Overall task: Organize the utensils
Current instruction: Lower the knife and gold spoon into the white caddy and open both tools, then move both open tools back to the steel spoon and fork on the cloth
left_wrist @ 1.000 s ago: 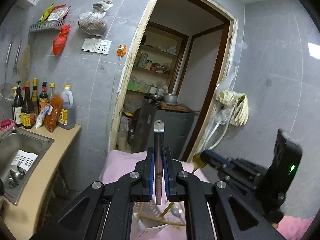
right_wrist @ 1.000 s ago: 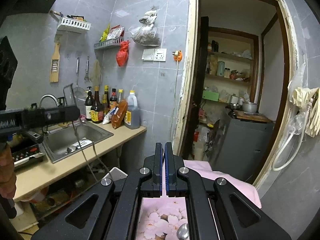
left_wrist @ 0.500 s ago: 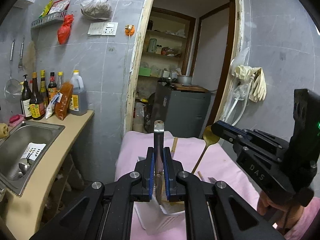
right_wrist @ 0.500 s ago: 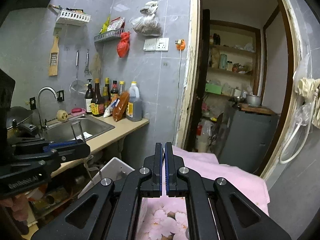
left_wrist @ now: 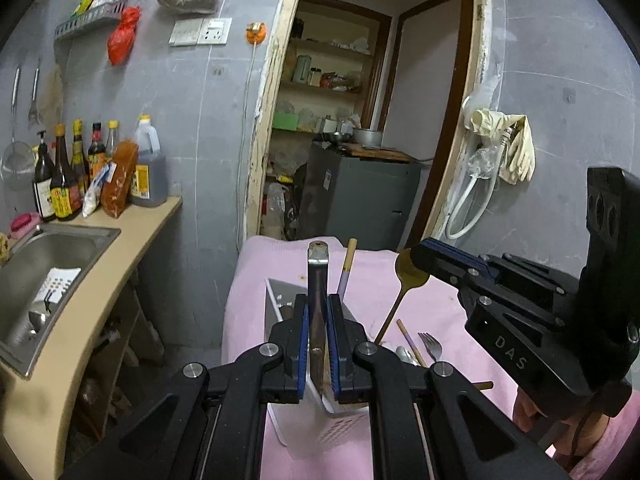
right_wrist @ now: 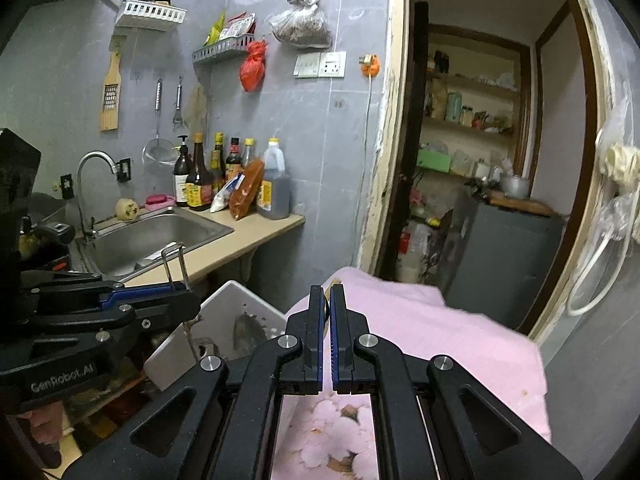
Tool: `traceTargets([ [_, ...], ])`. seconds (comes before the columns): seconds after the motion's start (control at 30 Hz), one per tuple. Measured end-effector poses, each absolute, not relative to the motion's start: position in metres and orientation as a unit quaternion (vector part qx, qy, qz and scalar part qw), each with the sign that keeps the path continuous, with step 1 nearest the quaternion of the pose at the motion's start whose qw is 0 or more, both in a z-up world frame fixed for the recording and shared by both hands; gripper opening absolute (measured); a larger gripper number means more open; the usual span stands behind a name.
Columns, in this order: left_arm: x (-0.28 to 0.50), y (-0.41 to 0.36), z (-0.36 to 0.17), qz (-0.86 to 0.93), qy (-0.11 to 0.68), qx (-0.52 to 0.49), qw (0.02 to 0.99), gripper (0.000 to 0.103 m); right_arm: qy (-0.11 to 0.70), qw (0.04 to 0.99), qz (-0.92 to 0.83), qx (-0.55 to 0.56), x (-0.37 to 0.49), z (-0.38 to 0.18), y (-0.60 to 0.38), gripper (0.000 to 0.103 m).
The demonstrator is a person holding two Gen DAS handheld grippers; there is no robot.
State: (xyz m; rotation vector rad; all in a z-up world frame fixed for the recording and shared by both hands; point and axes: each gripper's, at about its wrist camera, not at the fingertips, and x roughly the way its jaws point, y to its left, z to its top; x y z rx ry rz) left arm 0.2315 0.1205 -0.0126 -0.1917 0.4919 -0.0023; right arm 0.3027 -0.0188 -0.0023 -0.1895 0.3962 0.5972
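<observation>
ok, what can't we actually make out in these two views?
1. Left wrist view: the lower end of the metal utensil in the left gripper is hidden behind the gripper's fingers, so the tool type is unclear.
2. Both views: the inside of the white holder is mostly blocked by the grippers.
3. Right wrist view: the spoon in the right gripper shows only as a sliver.

Both grippers, left (left_wrist: 318, 312) (clamped on a peeler (left_wrist: 317, 280)) and right (right_wrist: 329, 312), sit lower now, nearer the white holder (left_wrist: 304, 420)
</observation>
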Motion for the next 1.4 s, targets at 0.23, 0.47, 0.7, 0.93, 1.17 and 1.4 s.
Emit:
traceTargets([
  [0.23, 0.230, 0.126, -0.016, -0.001, 0.257, -0.113, 0.960, 0.009, 0.218, 0.924, 0.309, -0.054, 0.307, -0.013, -0.032, 0.003],
  [0.47, 0.225, 0.128, -0.009, 0.000, 0.241, -0.135, 0.961, 0.034, 0.226, 0.932, 0.282, -0.014, 0.310, -0.013, -0.058, 0.009],
  [0.7, 0.225, 0.114, 0.004, 0.005, 0.218, -0.138, 0.966, 0.061, 0.213, 0.947, 0.239, 0.018, 0.303, -0.002, -0.103, 0.033],
  [0.93, 0.227, 0.082, 0.014, 0.031, 0.193, -0.116, 0.974, 0.095, 0.191, 0.963, 0.186, 0.042, 0.294, 0.008, -0.156, 0.075],
  [1.17, 0.232, 0.045, 0.016, 0.044, 0.175, -0.090, 0.979, 0.103, 0.171, 0.975, 0.142, 0.029, 0.285, 0.011, -0.201, 0.101],
  [1.4, 0.239, 0.002, 0.014, 0.035, 0.172, -0.069, 0.982, 0.103, 0.171, 0.977, 0.127, 0.020, 0.283, 0.010, -0.242, 0.102],
])
